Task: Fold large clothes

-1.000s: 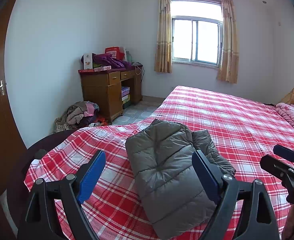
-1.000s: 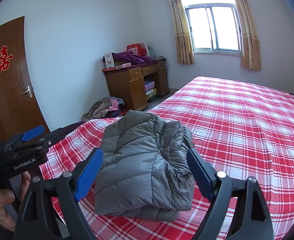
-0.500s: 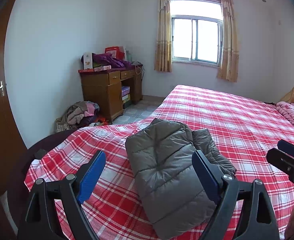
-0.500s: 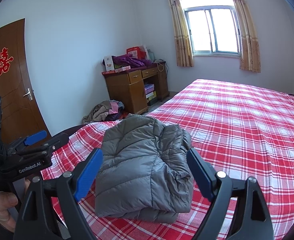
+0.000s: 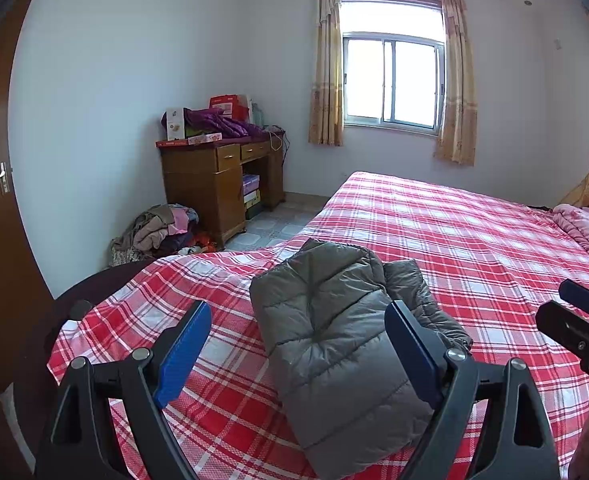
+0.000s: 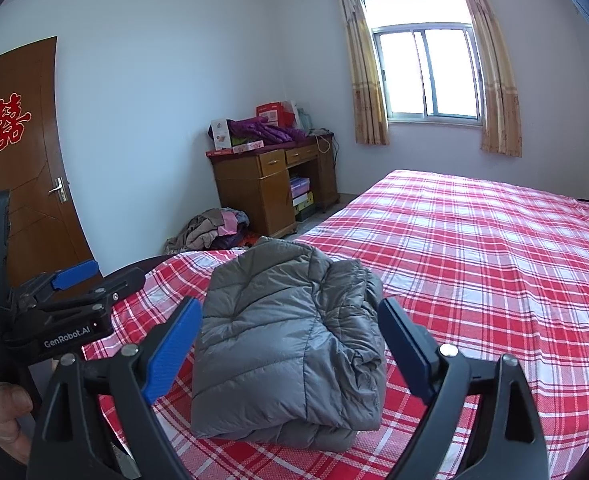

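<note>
A grey quilted jacket (image 5: 334,344) is lying folded into a compact bundle on the red plaid sheet of the bed (image 5: 474,240), near the bed's foot corner; in the right wrist view the same jacket (image 6: 290,352) is showing stacked layers along its near edge. No bins or boxes are sitting on the bed itself. Against the far wall a wooden desk (image 5: 218,184) is carrying cartons and a purple garment (image 5: 214,122) on its surface, and boxes are stacked in its open knee space. A heap of clothes (image 5: 162,228) is lying on the floor beside the desk. A pink quilt (image 5: 586,228) is lying at the far right of the bed. The left tool (image 5: 294,340) is hovering above the bed with its blue pads spread wide, gripping nothing and touching nothing. The right tool (image 6: 290,340) is likewise hovering wide open, its pads framing the jacket from above without contact. In the right wrist view the left tool (image 6: 60,300) is appearing at the left edge, held in a hand (image 6: 2,416).
</note>
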Available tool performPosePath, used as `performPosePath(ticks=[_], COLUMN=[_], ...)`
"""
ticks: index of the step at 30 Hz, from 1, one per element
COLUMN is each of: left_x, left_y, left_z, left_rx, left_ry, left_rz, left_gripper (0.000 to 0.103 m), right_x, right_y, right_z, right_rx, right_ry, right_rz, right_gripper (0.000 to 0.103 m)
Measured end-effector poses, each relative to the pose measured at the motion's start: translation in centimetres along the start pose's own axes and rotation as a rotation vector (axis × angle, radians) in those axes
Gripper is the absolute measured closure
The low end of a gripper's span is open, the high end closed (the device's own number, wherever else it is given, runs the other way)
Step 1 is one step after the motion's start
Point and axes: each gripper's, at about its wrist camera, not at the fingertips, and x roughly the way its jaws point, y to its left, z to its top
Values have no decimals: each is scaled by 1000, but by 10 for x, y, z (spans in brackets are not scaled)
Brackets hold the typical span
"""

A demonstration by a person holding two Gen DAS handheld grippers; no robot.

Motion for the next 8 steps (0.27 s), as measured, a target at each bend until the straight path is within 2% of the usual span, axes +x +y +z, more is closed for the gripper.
performPosePath(ticks=[8], left_x=[1], left_y=[-2], left_z=[-3], left_rx=[16], left_ry=[3], left_rz=[-6], left_gripper=[14], right_x=[4], right_y=[-1], right_z=[-4], right_rx=[4], right_ry=[20], right_rz=[3], right_gripper=[11])
